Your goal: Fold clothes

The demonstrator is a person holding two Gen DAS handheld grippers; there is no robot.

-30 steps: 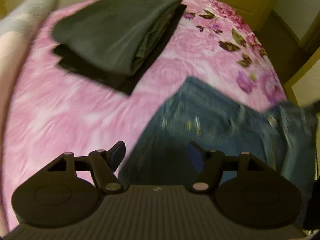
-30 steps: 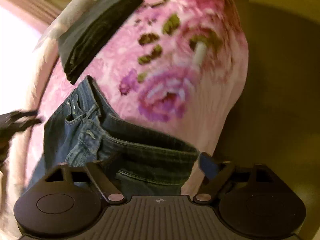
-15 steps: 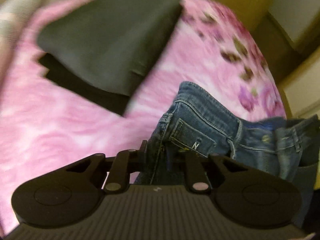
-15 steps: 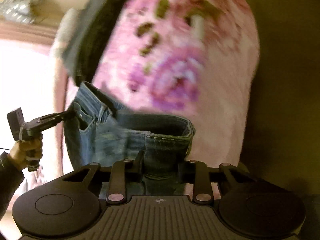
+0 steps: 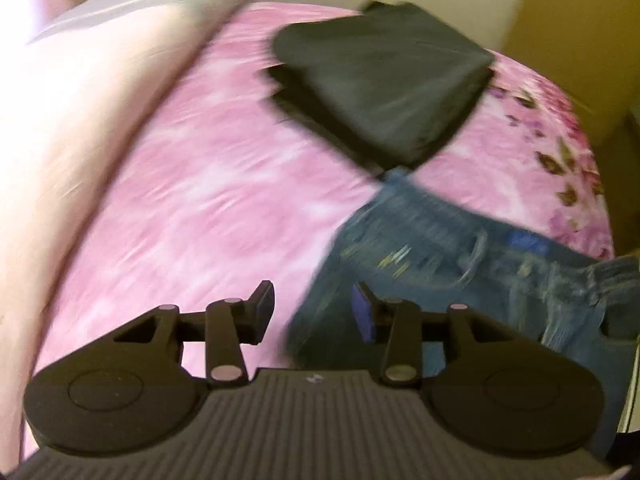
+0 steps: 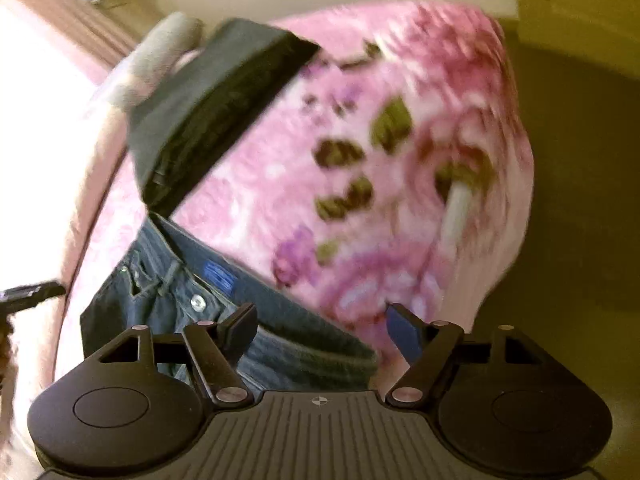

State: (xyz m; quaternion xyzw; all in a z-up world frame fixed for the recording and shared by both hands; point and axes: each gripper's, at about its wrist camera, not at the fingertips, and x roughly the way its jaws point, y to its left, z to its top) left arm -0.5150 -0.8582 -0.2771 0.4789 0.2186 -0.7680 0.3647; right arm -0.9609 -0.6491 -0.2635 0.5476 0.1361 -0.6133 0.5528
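While both grippers, left and right, have just been opening, empty, the jeans lie waistband-across, just beyond them.

Bed, w/ pink floral cover, is carrying two garments. Folded dark garment stack is lying toward the far side, flat on the cover. Blue jeans are lying nearer the camera, waistband open, blue label showing; far corner of the jeans is sitting just beside the stack's near corner, poss. touching (blurred). A pale pillow or rolled bedding is resting along the bed's left edge. Right-wrist view: flower & leaf print is running toward the bed's right edge.
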